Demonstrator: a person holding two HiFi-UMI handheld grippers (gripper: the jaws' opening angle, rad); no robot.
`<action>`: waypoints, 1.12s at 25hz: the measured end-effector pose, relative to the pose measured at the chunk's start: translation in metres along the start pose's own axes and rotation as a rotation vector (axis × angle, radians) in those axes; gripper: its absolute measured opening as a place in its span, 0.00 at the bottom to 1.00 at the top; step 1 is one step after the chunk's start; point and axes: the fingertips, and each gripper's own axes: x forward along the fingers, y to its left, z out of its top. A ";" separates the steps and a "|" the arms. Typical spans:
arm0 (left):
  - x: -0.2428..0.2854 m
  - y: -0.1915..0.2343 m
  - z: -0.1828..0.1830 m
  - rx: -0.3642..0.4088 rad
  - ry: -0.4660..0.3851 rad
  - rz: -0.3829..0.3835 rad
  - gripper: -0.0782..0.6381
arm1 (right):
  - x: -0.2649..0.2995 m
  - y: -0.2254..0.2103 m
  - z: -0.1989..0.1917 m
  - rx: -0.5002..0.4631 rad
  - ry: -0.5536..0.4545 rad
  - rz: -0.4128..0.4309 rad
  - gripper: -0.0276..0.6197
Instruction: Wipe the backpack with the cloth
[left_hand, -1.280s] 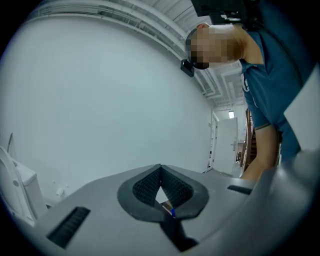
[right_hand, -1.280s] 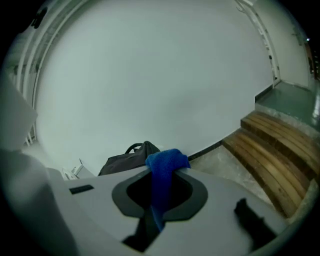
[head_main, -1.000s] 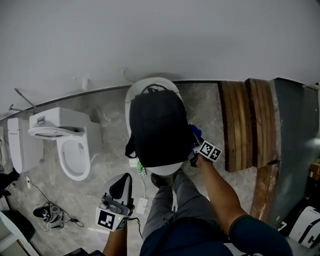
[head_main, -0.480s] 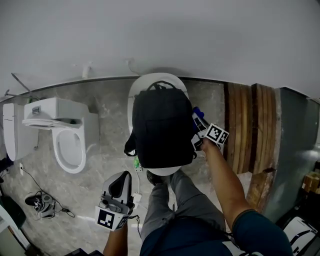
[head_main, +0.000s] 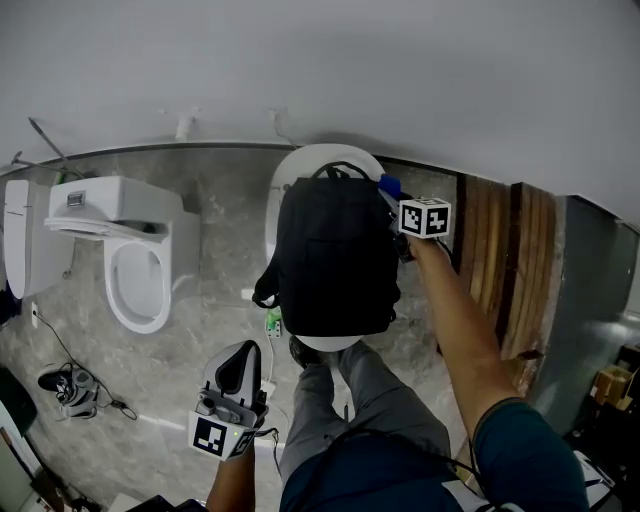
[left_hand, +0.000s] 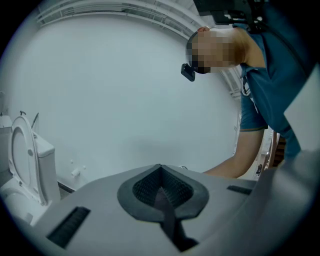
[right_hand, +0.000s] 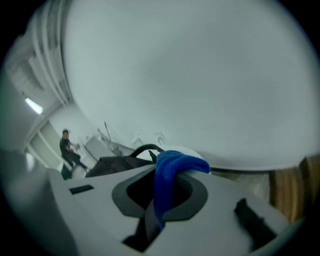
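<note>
Open floor (head_main: 215, 260) flanks the backpack (head_main: 335, 255); right tongs (right_hand: 159, 197) pinch cloth (right_hand: 167, 172) at its edge, left tongs (left_hand: 161, 190) together.

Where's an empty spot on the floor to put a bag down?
The bare floor between the toilet and the backpack is free. Crowded: the backpack fills its white stand, cables clutter the lower left floor, wooden planks cover the right side.

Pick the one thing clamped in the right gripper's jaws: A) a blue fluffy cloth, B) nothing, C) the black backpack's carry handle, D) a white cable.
A: the right gripper view shows the blue fluffy cloth pinched between the closed jaws of the right gripper, its free end bunched above them.
</note>
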 end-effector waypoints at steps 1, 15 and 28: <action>0.000 0.002 0.000 -0.002 -0.002 0.004 0.11 | 0.008 0.005 0.001 -0.109 0.047 -0.026 0.09; -0.023 0.022 -0.007 -0.034 -0.013 0.064 0.11 | 0.113 0.242 -0.022 -0.987 0.300 0.241 0.09; -0.048 0.030 -0.006 -0.053 -0.047 0.094 0.11 | 0.056 0.291 -0.225 -1.826 0.992 0.349 0.09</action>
